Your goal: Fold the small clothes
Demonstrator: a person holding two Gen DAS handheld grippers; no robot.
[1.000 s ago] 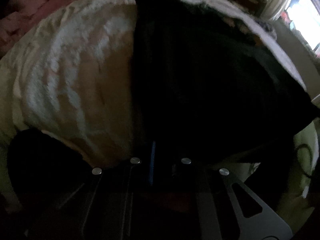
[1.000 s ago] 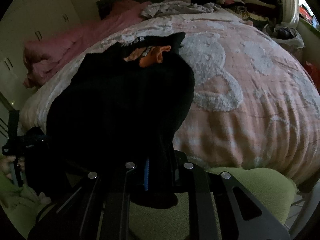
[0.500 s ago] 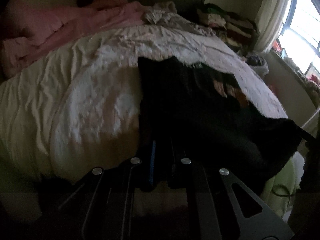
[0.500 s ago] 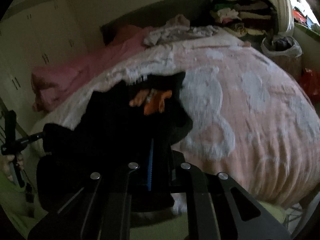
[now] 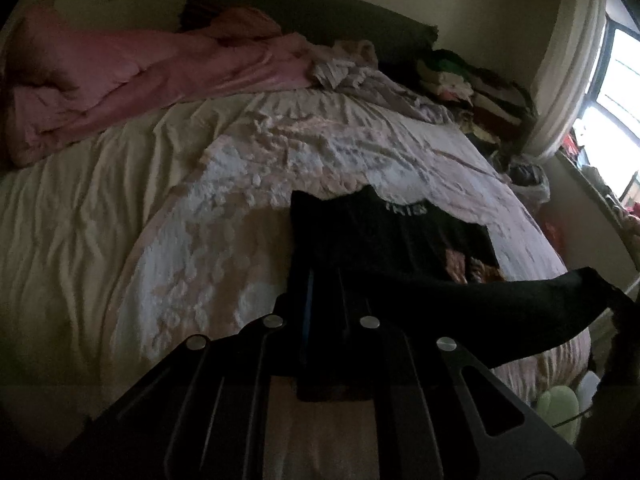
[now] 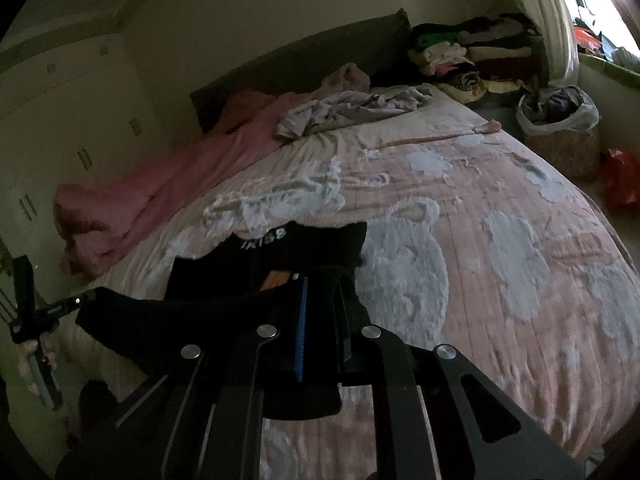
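Left wrist view: the left gripper (image 5: 324, 300) pinched one near corner of the black garment (image 5: 384, 236), the right gripper (image 6: 320, 308) the other. Its far part lay on the bed (image 6: 500, 240). The fold seemed begun; next, probably carry the edge farther.

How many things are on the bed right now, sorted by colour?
Black: 1, the black garment held up by the left gripper and the right gripper.
Pink: 2, the pink patterned blanket and the pink quilt.
Grey: 1, the crumpled grey cloth.
Total: 4
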